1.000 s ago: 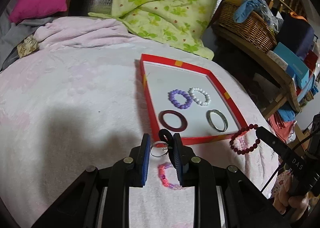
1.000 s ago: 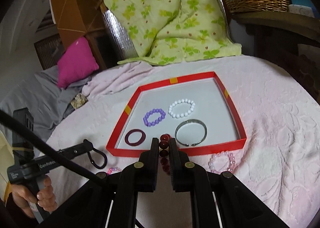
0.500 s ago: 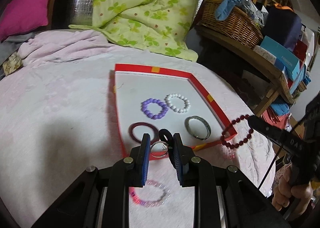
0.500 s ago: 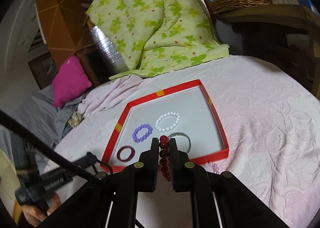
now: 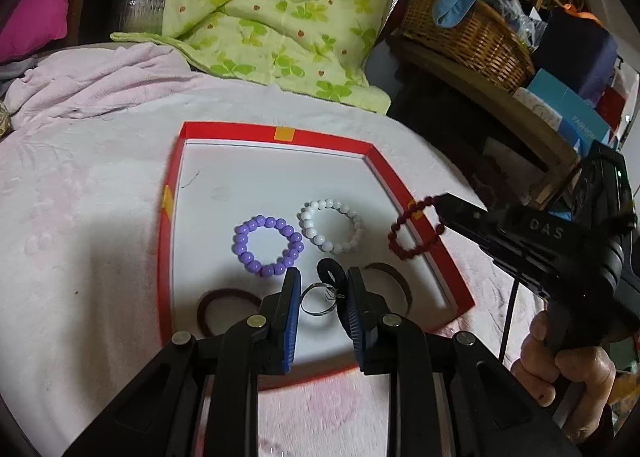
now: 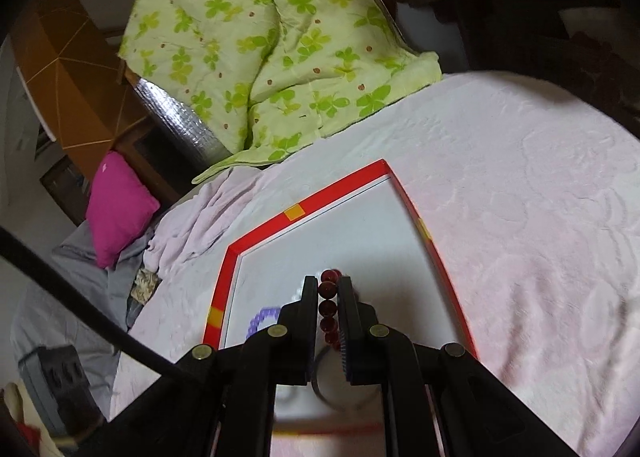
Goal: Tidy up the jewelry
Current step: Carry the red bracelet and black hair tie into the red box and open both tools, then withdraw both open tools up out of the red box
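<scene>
In the left wrist view, the left gripper (image 5: 320, 289) fills the near foreground, its blue-padded fingers (image 5: 291, 317) standing narrow with a thin silver ring (image 5: 318, 299) and a small black loop (image 5: 330, 271) between them; the loop lies against the right pad, but whether both pads press on them I cannot tell. Both sit above the white floor of the red-rimmed tray (image 5: 276, 133), which rests on a pale pink bedspread (image 5: 80, 217). Just beyond the fingertips, inside the tray, lie a dark maroon bangle (image 5: 224, 307) to the left and another band (image 5: 394, 281) half hidden behind the right finger. Further in are a purple bead bracelet (image 5: 269, 245) and a white bead bracelet (image 5: 331, 231), side by side and almost touching. At the tray's right rim the right gripper (image 5: 440, 203), held by a hand (image 5: 568, 369), reaches in with a dark red bead bracelet (image 5: 412, 231) hanging from its tip over the rim.

In the right wrist view, the right gripper (image 6: 329, 283) has its fingers pinched tight on that dark red bead bracelet (image 6: 328, 305), a line of beads running between the pads above the tray (image 6: 294, 213). Beyond the bedspread lie a green clover-print quilt (image 5: 280, 9), a magenta pillow (image 6: 118, 205) and, at far right, a wicker basket (image 5: 468, 33) on a wooden shelf
</scene>
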`<control>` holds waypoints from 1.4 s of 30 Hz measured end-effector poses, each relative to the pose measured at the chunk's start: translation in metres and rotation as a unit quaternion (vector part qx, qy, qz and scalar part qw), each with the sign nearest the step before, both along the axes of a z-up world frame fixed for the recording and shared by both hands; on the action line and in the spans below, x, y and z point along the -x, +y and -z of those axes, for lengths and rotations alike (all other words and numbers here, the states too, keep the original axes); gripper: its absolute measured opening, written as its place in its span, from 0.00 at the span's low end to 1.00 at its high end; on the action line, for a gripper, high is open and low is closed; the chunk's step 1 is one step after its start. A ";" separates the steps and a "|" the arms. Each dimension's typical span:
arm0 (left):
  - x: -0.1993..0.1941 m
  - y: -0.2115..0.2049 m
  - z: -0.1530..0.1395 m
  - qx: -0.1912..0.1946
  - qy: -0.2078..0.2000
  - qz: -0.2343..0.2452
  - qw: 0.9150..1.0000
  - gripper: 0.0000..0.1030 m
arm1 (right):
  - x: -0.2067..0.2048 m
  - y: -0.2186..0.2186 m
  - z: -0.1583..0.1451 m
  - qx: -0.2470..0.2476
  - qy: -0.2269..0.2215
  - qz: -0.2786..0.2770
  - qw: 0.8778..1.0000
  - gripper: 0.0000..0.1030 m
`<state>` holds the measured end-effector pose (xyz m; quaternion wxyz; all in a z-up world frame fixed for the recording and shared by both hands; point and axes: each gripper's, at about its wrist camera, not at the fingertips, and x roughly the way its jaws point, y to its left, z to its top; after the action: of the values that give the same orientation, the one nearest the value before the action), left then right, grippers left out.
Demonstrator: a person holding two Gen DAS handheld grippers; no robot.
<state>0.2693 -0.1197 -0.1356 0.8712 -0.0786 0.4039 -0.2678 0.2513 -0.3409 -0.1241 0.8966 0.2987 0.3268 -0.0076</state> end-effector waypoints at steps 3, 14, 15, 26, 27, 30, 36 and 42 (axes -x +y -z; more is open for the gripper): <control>-0.012 -0.005 0.007 -0.009 0.016 0.004 1.000 0.23 | -0.019 0.003 0.007 -0.003 0.010 -0.006 1.000 0.10; -0.017 -0.012 0.017 -0.044 0.034 0.005 0.998 0.39 | -0.041 -0.013 0.032 -0.015 0.056 0.016 0.998 0.13; -0.016 -0.011 0.016 -0.046 0.030 0.003 0.998 0.44 | -0.040 -0.014 0.033 -0.014 0.061 0.018 0.998 0.13; -0.007 0.016 0.003 -0.050 -0.001 -0.029 0.998 0.52 | -0.012 -0.022 0.017 0.000 0.045 0.025 0.999 0.32; -0.007 0.020 0.002 -0.050 -0.001 -0.034 0.998 0.52 | -0.009 -0.023 0.015 -0.004 0.042 0.025 0.999 0.32; -0.005 0.030 -0.001 -0.050 -0.003 -0.048 0.998 0.52 | 0.003 -0.026 0.009 -0.011 0.031 0.031 0.999 0.32; 0.005 0.049 -0.011 -0.070 -0.017 -0.073 0.995 0.64 | 0.016 -0.022 0.003 -0.004 0.030 0.031 0.999 0.32; 0.019 0.061 -0.019 -0.117 -0.041 -0.092 0.988 0.68 | 0.025 -0.010 0.000 0.025 0.044 0.023 0.998 0.32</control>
<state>0.2502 -0.0587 -0.1169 0.9109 -0.0022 0.3878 -0.1409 0.2267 -0.3505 -0.1238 0.8881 0.2832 0.3588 -0.0493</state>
